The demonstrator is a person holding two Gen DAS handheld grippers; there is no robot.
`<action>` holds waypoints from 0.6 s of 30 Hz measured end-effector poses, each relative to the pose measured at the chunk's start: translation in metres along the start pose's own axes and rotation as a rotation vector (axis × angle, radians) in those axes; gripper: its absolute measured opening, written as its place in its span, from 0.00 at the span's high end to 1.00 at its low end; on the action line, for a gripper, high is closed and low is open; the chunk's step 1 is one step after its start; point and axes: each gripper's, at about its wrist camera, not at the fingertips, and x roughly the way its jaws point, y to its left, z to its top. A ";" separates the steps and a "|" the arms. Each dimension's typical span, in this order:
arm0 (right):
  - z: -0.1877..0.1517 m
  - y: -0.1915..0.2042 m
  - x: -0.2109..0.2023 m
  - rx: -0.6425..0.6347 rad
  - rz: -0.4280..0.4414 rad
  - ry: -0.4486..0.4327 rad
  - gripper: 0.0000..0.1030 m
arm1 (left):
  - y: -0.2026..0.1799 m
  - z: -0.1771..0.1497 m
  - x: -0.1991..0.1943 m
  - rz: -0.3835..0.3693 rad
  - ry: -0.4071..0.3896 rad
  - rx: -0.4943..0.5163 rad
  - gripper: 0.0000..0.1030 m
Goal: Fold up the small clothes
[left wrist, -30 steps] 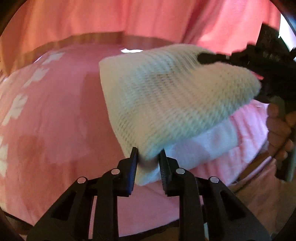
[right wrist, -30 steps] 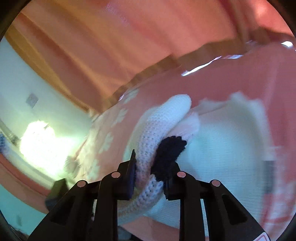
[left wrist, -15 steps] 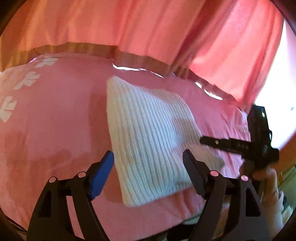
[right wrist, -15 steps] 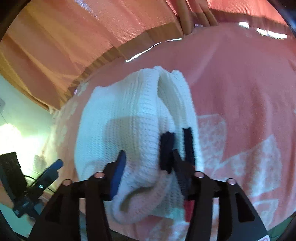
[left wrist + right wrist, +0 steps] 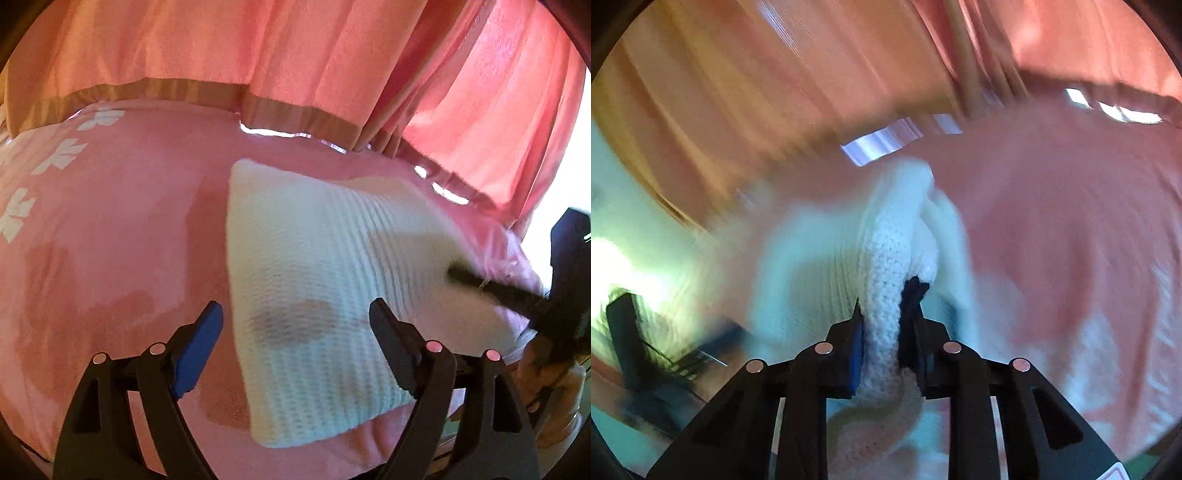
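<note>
Jaws of the left gripper stand wide apart, holding nothing, above the near edge of a white knit garment that lies folded on a pink cloth with white flower prints. Pink curtains hang behind. Further right, the right gripper pinches a thick fold of the garment's edge.
</note>
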 end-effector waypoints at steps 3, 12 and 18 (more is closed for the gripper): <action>-0.009 -0.010 0.018 0.031 -0.013 0.037 0.73 | -0.001 -0.004 0.013 0.041 0.046 0.026 0.23; -0.027 0.026 -0.046 -0.178 0.110 -0.152 0.76 | -0.004 -0.009 0.022 0.084 0.073 0.047 0.23; -0.034 0.009 0.005 -0.130 -0.023 0.036 0.96 | -0.006 -0.013 0.030 0.096 0.096 0.057 0.18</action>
